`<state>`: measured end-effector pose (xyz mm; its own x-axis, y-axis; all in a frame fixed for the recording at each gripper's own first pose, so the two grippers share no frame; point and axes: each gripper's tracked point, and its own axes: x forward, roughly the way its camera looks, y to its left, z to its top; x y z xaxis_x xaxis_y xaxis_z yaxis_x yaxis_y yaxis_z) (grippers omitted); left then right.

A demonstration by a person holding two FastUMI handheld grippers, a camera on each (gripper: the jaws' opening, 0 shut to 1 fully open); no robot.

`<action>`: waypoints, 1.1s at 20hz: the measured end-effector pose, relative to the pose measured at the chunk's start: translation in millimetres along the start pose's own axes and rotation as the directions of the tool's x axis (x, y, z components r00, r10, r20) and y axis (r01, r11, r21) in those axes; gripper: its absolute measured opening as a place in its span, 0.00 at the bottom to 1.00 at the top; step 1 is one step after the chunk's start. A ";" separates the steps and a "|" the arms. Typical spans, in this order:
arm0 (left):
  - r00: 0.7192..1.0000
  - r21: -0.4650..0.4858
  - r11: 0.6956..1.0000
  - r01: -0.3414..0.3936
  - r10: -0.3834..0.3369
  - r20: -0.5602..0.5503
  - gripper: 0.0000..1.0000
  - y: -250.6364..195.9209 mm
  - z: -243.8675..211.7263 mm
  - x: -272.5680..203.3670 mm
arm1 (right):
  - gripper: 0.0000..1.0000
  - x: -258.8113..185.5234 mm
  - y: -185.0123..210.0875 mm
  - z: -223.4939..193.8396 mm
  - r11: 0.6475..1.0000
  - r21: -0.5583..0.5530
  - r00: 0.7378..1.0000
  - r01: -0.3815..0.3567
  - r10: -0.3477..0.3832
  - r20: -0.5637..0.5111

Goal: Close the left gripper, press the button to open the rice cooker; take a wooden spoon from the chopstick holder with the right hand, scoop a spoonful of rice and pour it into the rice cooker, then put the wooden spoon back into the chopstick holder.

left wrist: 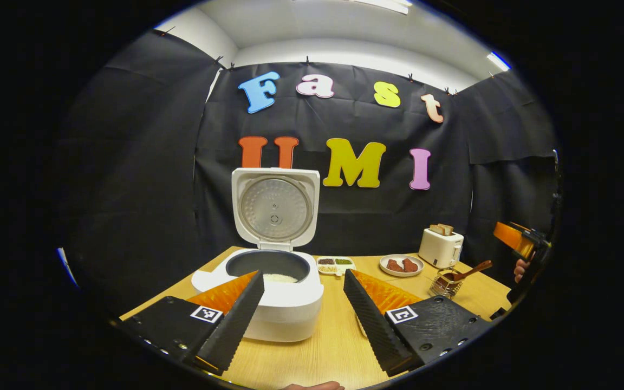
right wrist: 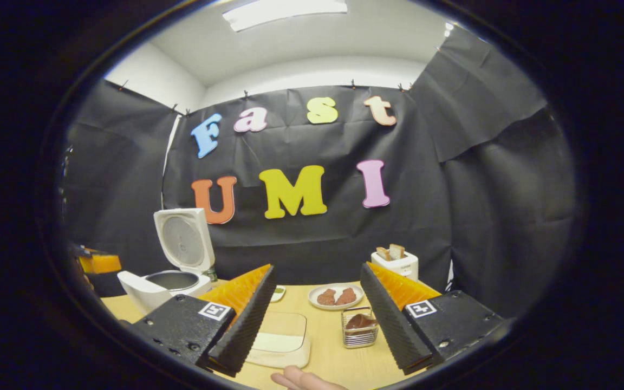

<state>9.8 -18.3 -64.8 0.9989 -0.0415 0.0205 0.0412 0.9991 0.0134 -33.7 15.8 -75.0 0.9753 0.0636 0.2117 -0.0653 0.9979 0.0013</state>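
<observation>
From my left gripper [left wrist: 304,303] I see its fingers spread wide, pinching nothing, hovering over the pale wooden desk [left wrist: 333,346]. Between them, at twelve o'clock, stands the white rice cooker [left wrist: 274,295] with its lid [left wrist: 275,208] upright and a little white rice [left wrist: 280,278] in the dark inner pot. Out at two o'clock sits the wire chopstick holder [left wrist: 444,283], the brown wooden spoon [left wrist: 472,270] leaning in it, handle tilted to the right. Beyond it I see the other gripper at the right edge. My right gripper [right wrist: 314,311] is likewise spread and empty; the holder stands on the desk just between its fingers at twelve o'clock, untouched, with a white tray [right wrist: 282,338] at eleven o'clock beside my left finger.
</observation>
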 end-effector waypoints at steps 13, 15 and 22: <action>0.998 0.107 0.994 0.035 -0.041 0.051 0.94 6.4 112.4 105.5 | 1.00 -26.2 50.2 -25.8 0.979 0.069 0.981 -0.191 0.192 -0.013; 0.996 0.062 0.998 0.023 -0.028 0.087 0.95 5.3 129.7 127.2 | 1.00 -27.4 52.6 -26.3 0.974 0.063 0.976 -0.216 0.215 0.008; 0.980 0.033 0.999 -0.010 0.003 0.199 0.95 2.9 183.7 208.1 | 1.00 -12.4 33.2 -61.0 0.972 0.097 0.974 -0.212 0.218 -0.058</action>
<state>213.9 -26.3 123.2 0.9749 -0.0398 0.2191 0.0305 0.9985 0.0459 -35.1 49.1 -137.2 0.9480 0.2805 0.1501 -0.2909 0.9554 0.0517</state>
